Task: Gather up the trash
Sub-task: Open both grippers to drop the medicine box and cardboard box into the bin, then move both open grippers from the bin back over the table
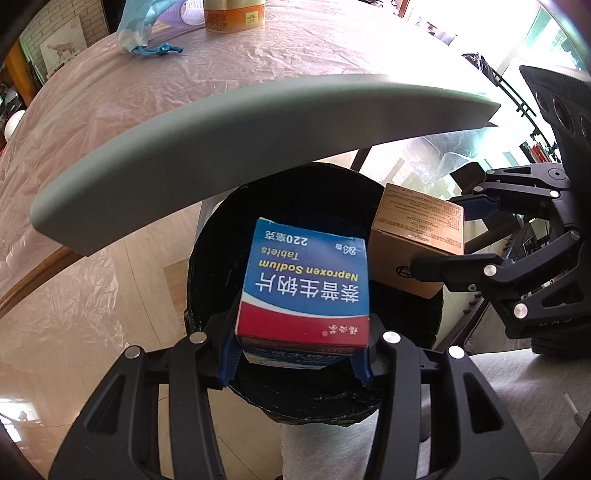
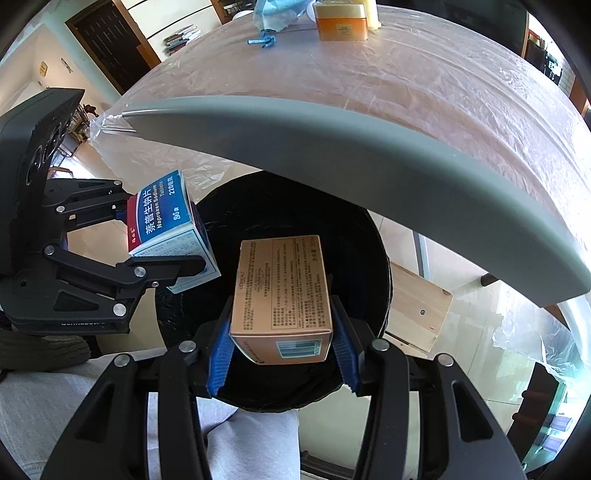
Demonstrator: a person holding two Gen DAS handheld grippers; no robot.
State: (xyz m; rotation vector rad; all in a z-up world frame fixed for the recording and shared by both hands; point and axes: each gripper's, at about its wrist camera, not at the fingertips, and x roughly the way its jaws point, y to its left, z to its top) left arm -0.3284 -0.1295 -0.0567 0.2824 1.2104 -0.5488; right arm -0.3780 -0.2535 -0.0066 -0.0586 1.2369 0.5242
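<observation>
While your left gripper (image 1: 295, 354) clamps the blue medicine box (image 1: 306, 277) and your right gripper (image 2: 282, 363) clamps the tan carton (image 2: 282, 295), both hang directly above the black bin (image 2: 354, 236), long axes pointing forward along the fingers.

Your left tool (image 1: 295, 354) holds the tablet box (image 1: 304, 284) over the bin (image 1: 210, 258), which sits below the bench (image 1: 166, 166) edge. Your right tool (image 2: 282, 354) holds the carton (image 2: 282, 291) over the same bin (just right of the tablet box). A jar (image 2: 341, 20) stands at the bench's far side.
</observation>
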